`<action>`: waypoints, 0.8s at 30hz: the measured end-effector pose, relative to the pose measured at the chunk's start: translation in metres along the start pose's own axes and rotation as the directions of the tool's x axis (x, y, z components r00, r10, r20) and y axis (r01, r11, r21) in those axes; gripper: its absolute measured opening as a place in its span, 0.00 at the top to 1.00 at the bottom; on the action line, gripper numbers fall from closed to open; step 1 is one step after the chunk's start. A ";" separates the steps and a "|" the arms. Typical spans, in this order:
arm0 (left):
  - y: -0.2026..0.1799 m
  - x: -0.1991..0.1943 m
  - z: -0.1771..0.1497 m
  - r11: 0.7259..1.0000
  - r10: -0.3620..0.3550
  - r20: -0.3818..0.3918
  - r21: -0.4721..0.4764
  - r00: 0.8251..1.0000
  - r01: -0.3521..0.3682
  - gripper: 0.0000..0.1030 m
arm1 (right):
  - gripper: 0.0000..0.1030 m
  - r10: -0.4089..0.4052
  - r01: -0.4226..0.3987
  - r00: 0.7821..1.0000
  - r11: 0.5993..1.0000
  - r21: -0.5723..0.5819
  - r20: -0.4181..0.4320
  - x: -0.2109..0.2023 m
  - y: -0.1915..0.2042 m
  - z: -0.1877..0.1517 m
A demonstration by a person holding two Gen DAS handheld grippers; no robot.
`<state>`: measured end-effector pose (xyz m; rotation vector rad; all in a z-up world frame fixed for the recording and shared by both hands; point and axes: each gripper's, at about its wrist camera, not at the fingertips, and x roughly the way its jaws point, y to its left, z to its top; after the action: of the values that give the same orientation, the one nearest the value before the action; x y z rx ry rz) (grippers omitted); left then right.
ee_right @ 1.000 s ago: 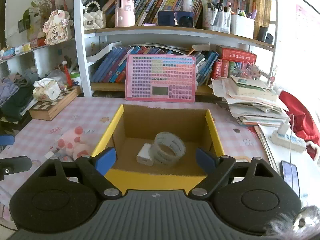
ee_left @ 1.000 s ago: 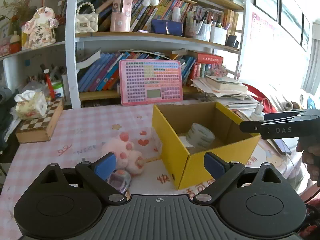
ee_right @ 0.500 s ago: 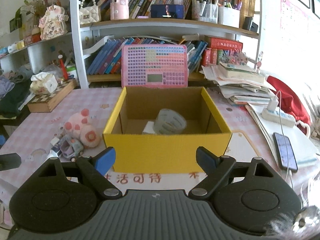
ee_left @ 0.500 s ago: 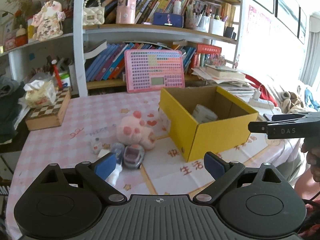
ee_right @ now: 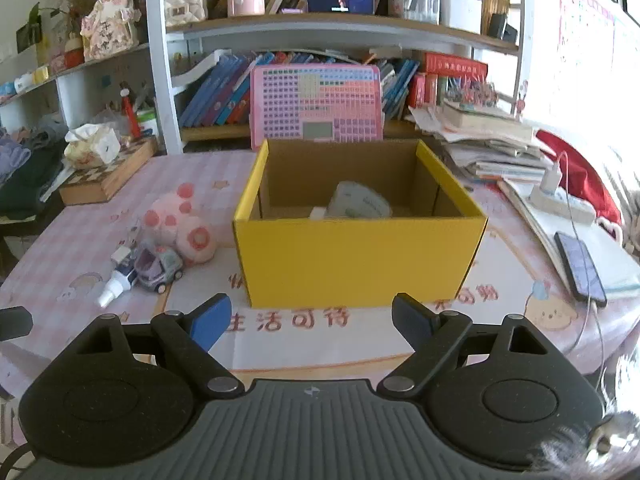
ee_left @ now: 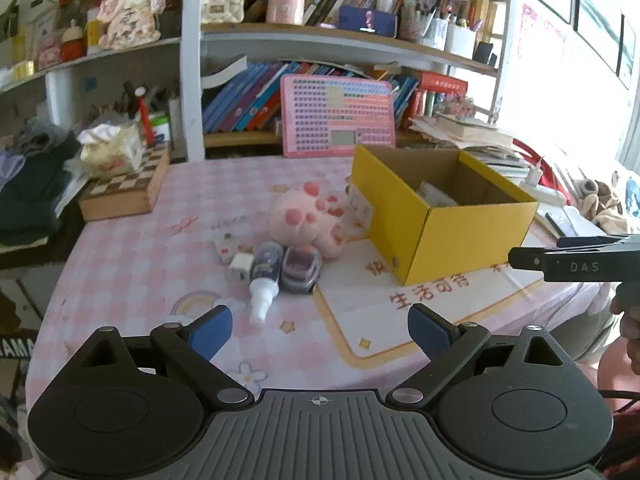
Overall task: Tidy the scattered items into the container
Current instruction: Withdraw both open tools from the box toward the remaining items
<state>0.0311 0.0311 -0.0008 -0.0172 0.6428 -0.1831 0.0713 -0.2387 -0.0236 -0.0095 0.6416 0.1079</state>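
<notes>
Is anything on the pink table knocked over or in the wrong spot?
Yes. A small spray bottle lies on its side by the toy car, the white charger plug and the pink plush paw, all bunched outside the yellow box. Only the tape roll sits inside.

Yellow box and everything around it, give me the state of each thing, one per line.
Yellow box: open-topped, upright.
Tape roll: inside the box.
Plush paw: on the table, outside the box.
Toy car: on the table beside the plush.
Spray bottle: lying on its side.
Left gripper: open, empty.
Right gripper: open, empty.
</notes>
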 end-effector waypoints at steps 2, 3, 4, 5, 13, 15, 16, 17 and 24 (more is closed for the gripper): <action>0.001 0.001 -0.004 1.000 0.006 -0.009 -0.009 1.000 -0.006 0.06 | 0.15 0.010 -0.010 1.000 1.000 0.009 -0.020 0.001 0.004 -0.006; 0.001 0.001 -0.006 1.000 0.006 -0.014 -0.013 1.000 -0.006 0.06 | 0.15 0.019 -0.019 0.999 1.000 0.009 -0.032 0.002 0.007 -0.009; 0.000 0.002 -0.009 1.000 0.005 -0.020 -0.014 1.000 -0.005 0.06 | 0.15 0.028 -0.028 0.999 1.000 0.004 -0.045 0.003 0.010 -0.011; -0.001 0.004 -0.011 1.000 0.004 -0.028 -0.010 1.000 -0.004 0.06 | 0.15 0.039 -0.040 0.997 0.999 -0.004 -0.059 0.004 0.014 -0.014; -0.006 0.006 -0.019 1.000 -0.002 -0.049 0.030 0.999 0.003 0.06 | 0.16 0.137 -0.149 0.986 0.981 -0.122 -0.099 0.007 0.046 -0.022; -0.004 0.006 -0.019 1.000 0.002 -0.048 0.026 0.999 -0.001 0.06 | 0.16 0.151 -0.166 0.983 0.976 -0.139 -0.107 0.008 0.051 -0.021; -0.003 0.006 -0.019 1.000 0.003 -0.048 0.023 0.999 -0.002 0.06 | 0.16 0.157 -0.173 0.981 0.974 -0.145 -0.112 0.009 0.054 -0.021; -0.002 0.006 -0.019 1.000 0.005 -0.047 0.019 0.999 -0.004 0.06 | 0.16 0.162 -0.178 0.980 0.973 -0.150 -0.116 0.010 0.056 -0.020; 0.006 0.005 -0.018 1.000 0.018 -0.038 0.015 0.999 -0.018 0.06 | 0.17 0.177 -0.195 0.977 0.966 -0.170 -0.117 0.013 0.064 -0.017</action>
<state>0.0247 0.0365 -0.0187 0.0062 0.6791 -0.1712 0.0651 -0.1748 -0.0431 -0.1303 0.7320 0.3494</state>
